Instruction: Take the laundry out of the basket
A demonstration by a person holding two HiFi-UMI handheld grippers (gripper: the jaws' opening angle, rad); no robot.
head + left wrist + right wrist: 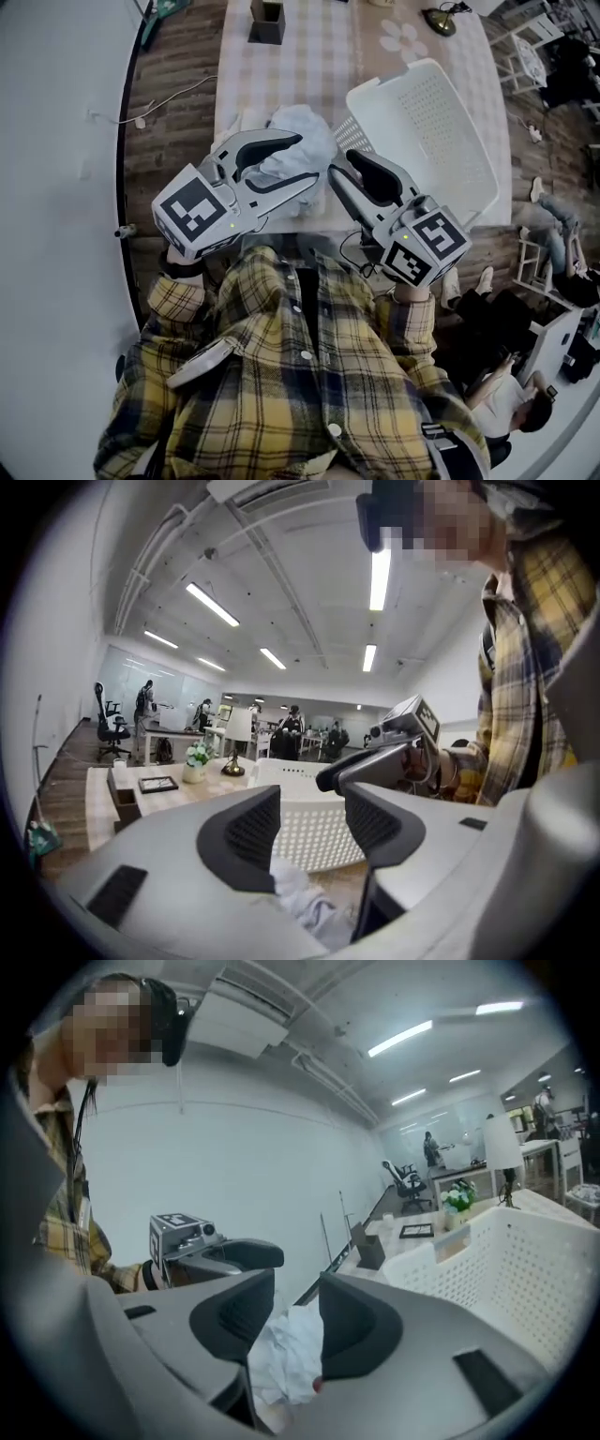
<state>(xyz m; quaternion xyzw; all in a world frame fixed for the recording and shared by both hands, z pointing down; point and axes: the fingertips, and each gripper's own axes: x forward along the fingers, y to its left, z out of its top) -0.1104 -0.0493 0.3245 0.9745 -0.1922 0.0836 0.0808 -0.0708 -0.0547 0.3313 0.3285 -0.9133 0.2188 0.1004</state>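
A crumpled heap of white laundry (302, 131) lies on the checked table (309, 56), just left of the white perforated basket (427, 131), which is tipped with its inside towards me. Both grippers are held up close to my chest, above the table's near edge. My left gripper (306, 159) is open, nothing between its jaws; past them the left gripper view shows the laundry (302, 894) and the basket (314, 834). My right gripper (339, 169) is also open and holds nothing; the laundry (286, 1354) lies beyond its jaws, the basket (506, 1260) to the right.
A dark box (267, 21), a small lamp (438, 21) and a flower decoration (403, 37) stand at the table's far end. Wooden floor with a cable (159, 108) lies to the left. Chairs and seated people (511, 389) are on the right.
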